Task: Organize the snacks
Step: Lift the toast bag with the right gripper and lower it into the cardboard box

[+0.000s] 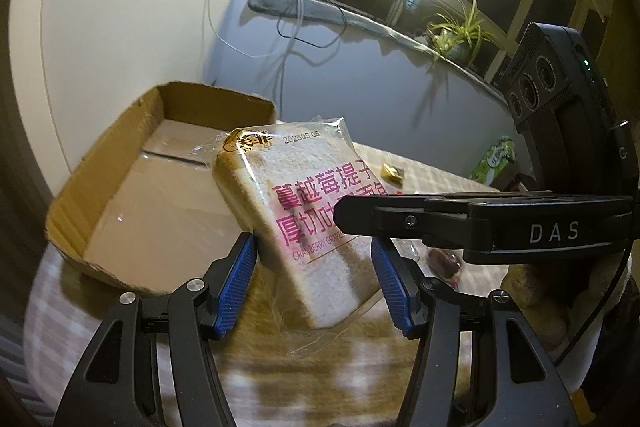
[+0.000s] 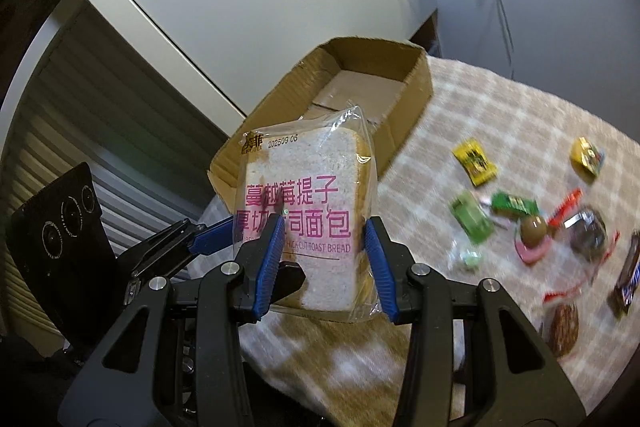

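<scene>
Bread pack (image 2: 308,211) upright, long axis vertical

motion-blurred loose snacks (image 2: 532,227), chocolate bar (image 2: 628,275) cut off at the right edge

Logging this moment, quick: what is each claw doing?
Left claw: closed on the toast bread pack.
Right claw: closed on the same pack.

Pink-lettered clear bread packet (image 2: 308,211), brown cardboard box (image 2: 416,99), beige-and-white checked tablecloth (image 2: 500,115).
</scene>
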Motion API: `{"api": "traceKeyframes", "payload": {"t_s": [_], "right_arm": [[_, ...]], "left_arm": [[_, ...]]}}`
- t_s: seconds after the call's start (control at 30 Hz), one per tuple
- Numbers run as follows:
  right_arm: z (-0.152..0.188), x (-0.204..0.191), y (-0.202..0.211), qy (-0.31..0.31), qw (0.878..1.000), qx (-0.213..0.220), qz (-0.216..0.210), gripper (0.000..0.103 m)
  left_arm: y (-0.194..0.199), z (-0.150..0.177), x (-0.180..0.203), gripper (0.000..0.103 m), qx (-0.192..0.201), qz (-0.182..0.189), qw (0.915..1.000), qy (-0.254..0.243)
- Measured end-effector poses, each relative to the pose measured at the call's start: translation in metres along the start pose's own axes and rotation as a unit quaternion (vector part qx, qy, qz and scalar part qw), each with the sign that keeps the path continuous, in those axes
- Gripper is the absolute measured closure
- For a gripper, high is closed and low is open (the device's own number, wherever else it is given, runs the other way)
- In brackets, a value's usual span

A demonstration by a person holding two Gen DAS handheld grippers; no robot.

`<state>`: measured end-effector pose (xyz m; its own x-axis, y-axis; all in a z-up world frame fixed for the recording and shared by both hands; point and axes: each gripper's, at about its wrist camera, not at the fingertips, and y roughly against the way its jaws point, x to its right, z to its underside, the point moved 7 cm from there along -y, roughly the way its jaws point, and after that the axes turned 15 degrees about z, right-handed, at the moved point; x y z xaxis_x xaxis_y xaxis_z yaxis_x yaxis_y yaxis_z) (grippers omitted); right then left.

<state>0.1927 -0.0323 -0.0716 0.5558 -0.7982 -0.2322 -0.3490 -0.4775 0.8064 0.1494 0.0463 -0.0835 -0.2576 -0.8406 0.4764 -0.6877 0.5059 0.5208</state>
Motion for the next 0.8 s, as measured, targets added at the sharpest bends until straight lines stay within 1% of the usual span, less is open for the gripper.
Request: {"api": "traceKeyframes", "payload": {"t_s": [0.33,0.6,0.8], "right_arm": [[-0.031,-0.031,-0.027,0.024,1.000,-0.005,-0.015,0.059],[-0.047,-0.048,-0.059,0.034,0.999,-0.020,-0.023,0.059],[-0.053,-0.052,-0.079,0.038,0.998,-0.034,-0.024,0.059]], "left_arm": [[0.013,-0.020,-0.033,0.045,0.019,-0.028,0.9994,0.012],[0.019,-0.027,-0.066,0.045,0.018,-0.050,0.9983,0.023],[0.017,-0.027,-0.083,0.045,0.012,-0.056,0.9977,0.036]]}}
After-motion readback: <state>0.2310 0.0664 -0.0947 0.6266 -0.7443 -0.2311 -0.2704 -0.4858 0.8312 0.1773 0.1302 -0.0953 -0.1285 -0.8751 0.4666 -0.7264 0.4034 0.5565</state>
